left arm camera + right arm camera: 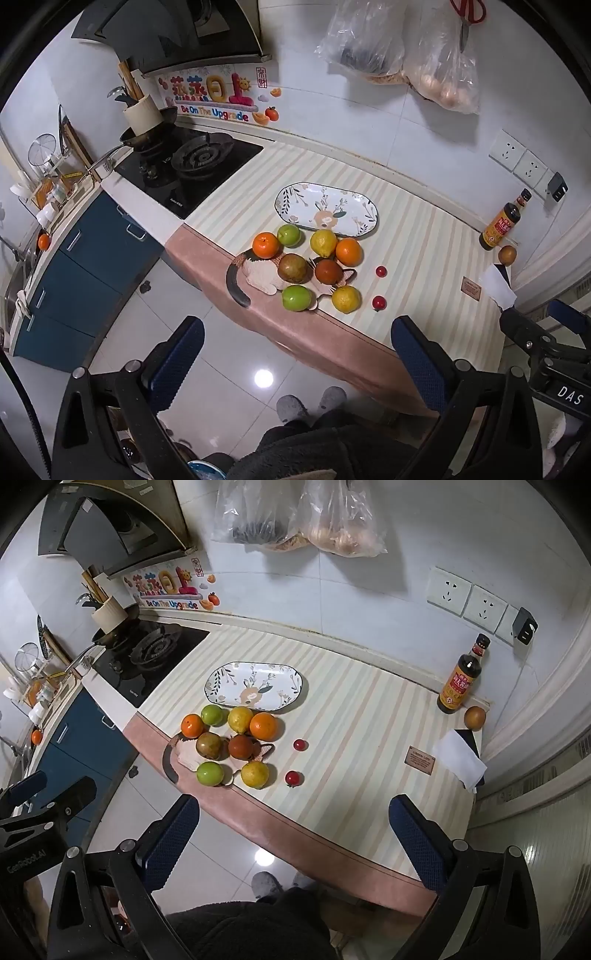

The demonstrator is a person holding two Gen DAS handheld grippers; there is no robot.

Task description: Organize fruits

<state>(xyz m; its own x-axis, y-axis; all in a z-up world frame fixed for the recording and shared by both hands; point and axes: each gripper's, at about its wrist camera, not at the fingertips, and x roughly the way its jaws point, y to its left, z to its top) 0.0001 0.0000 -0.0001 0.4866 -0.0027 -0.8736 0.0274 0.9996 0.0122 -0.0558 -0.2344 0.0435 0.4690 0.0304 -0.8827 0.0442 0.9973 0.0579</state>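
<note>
Left gripper (297, 363): black frame, blue-padded fingers spread wide, nothing between them; it hangs over the grey tiled floor (207, 354), short of the counter's pink front edge. Right gripper (293, 843): same build, fingers likewise spread and holding nothing, positioned above that edge and beside the left unit.

The fruit lies ahead of both claws, well apart from the pads, on the cream striped countertop (369, 716). Nearest row: round green apple (209, 774), yellow lemon (255, 774), small red cherry tomato (293, 778). Behind these, a brownish-green pear (209, 746) touches a dark reddish-brown round fruit (241, 747); a second cherry tomato (300, 744) sits apart to the right. Farthest row: orange tangerine (192, 726), second green apple (211, 714), second yellow lemon (240, 719), larger orange (263, 726), packed close together. Several fruits rest on a cat-shaped woven mat (186, 755) whose dark tail overhangs the counter edge.

Just beyond the group, an oval ceramic plate with floral print (291, 679) carries no fruit.

Far right: dark sauce bottle with yellow label (460, 679), one brown round fruit (474, 718) beside it, white folded paper (461, 762). Left: black gas hob (147, 653)
</note>
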